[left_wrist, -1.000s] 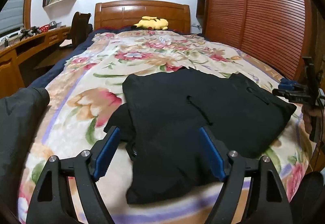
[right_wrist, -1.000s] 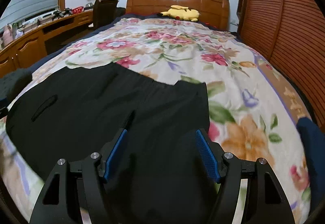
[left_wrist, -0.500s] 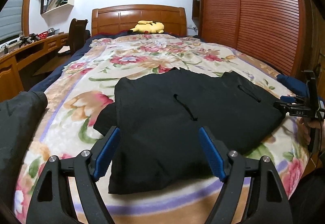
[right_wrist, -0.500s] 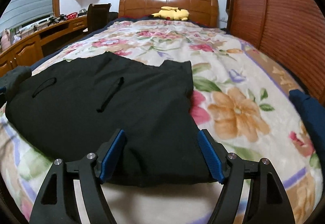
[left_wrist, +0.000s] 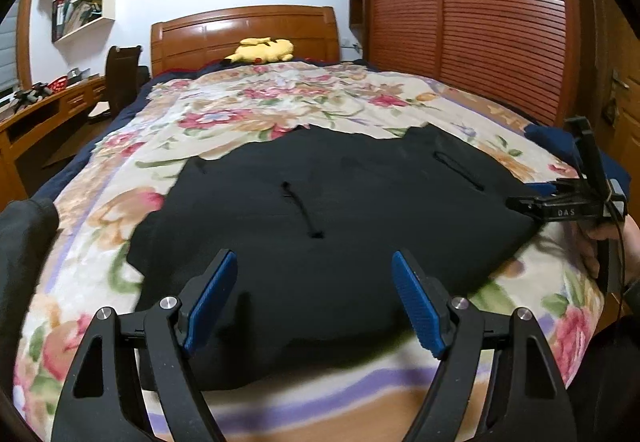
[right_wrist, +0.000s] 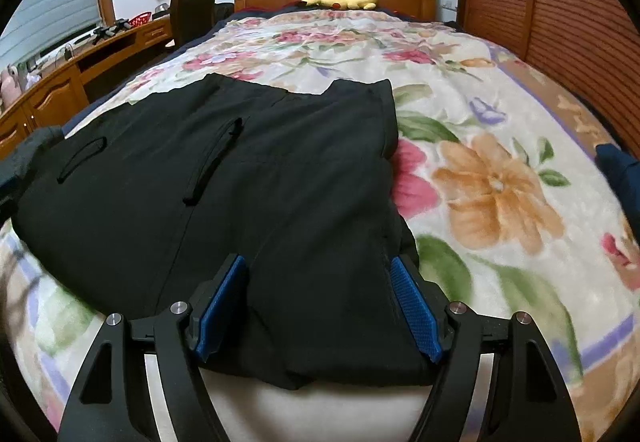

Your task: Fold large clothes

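A large black garment (left_wrist: 328,226) lies folded flat across the foot of the bed on a floral blanket (left_wrist: 256,109); it also shows in the right wrist view (right_wrist: 256,181). My left gripper (left_wrist: 314,270) is open, its blue pads spread over the garment's near left part, holding nothing. My right gripper (right_wrist: 320,278) is open over the garment's near right edge, with cloth between the spread pads but not pinched. The right gripper also shows in the left wrist view (left_wrist: 560,201), at the garment's right end, held by a hand.
A yellow plush toy (left_wrist: 260,49) lies by the wooden headboard (left_wrist: 244,25). A wooden desk (left_wrist: 44,109) and chair (left_wrist: 120,77) stand left of the bed. A slatted wardrobe (left_wrist: 480,21) stands to the right. A dark blue cloth (right_wrist: 620,177) lies at the bed's right edge.
Both grippers have drawn back toward the foot of the bed and risen a little. The garment lies flatter and more of it is in view. Both stay open.
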Motion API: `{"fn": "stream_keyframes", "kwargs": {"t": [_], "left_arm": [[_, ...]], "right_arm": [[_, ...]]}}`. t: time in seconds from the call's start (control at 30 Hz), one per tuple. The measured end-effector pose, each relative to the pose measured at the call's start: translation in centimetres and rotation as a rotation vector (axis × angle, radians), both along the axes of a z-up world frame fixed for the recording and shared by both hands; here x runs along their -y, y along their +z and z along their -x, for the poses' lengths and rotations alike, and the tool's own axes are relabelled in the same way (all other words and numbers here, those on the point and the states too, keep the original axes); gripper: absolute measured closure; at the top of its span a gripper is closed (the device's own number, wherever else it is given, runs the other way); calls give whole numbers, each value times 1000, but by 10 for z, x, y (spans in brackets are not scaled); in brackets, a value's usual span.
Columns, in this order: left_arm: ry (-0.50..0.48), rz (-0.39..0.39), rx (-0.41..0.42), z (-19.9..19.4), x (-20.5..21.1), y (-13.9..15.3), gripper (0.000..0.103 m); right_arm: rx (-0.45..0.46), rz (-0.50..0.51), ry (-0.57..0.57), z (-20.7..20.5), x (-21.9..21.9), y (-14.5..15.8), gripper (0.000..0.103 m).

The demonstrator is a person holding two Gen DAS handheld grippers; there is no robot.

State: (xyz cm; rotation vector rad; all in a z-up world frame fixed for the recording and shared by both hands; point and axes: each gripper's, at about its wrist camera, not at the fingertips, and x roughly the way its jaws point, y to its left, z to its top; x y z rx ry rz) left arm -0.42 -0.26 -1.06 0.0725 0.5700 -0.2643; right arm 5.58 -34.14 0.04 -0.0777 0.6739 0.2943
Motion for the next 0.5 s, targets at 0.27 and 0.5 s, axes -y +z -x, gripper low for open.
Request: {"fn": "stream_keyframes", "kwargs": {"t": [0.27, 0.5], "left_arm": [[-36, -10, -19, -5, 25, -5, 23], [-45, -61, -84, -18, 42, -21, 23]], "right_arm": [[-14, -22, 0, -1, 2, -3, 27], [-69, -82, 22, -5, 4, -5, 34]]}}
